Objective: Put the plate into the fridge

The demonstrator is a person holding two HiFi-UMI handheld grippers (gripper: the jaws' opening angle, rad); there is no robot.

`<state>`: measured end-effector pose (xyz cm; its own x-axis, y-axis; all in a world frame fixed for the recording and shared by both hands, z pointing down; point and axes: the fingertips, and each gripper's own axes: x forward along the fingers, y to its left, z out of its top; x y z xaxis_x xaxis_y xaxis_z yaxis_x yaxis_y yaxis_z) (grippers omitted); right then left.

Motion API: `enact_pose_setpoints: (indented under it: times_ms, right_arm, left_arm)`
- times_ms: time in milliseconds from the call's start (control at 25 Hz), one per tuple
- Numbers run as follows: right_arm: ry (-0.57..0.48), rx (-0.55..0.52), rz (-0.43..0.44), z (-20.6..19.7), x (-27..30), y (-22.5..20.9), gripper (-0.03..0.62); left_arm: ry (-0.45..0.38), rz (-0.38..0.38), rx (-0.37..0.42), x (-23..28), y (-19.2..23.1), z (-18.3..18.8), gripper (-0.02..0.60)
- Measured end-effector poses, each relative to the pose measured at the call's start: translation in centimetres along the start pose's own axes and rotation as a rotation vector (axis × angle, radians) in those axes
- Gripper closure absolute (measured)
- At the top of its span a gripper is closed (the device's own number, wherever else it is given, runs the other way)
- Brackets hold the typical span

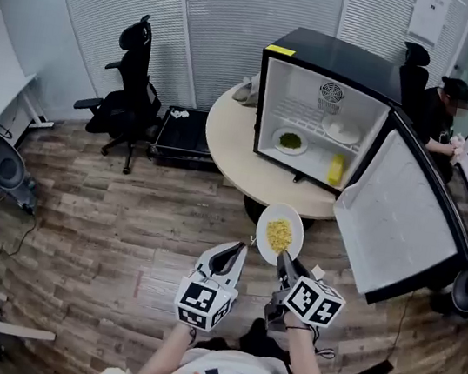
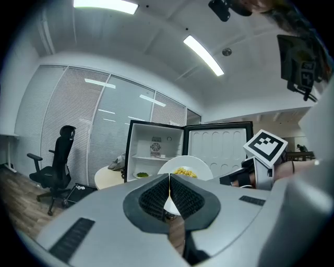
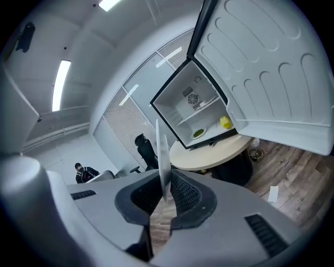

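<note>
A white plate [image 1: 279,233] with yellow food hangs in the air in front of the round table. My right gripper [image 1: 282,258] is shut on its near rim. In the right gripper view the plate [image 3: 163,151] shows edge-on, clamped between the pads. My left gripper [image 1: 238,246] floats just left of the plate, shut, with nothing in it; its pads [image 2: 156,195] meet. The black mini fridge [image 1: 326,108] stands on the table with its door [image 1: 405,218] swung wide to the right. Its white inside [image 3: 195,112] faces me.
In the fridge are a dish of green food [image 1: 290,141], a white plate [image 1: 341,133] on the shelf and a yellow thing [image 1: 335,169]. The round table [image 1: 228,141] lies ahead. A black office chair [image 1: 131,86] is at the left, a person [image 1: 444,114] at the back right.
</note>
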<state>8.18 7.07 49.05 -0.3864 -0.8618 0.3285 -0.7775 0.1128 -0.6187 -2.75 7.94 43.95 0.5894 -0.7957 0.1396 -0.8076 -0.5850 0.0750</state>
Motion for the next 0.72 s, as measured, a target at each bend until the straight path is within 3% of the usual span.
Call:
enact_pose_setpoints:
  times_ms: [720]
  right_arm:
    - [0.008,0.034,0.040,4.7,3.1,-3.7,0.551]
  left_arm:
    - [0.006,0.031,0.013,6.3,-0.6,0.7,0.568]
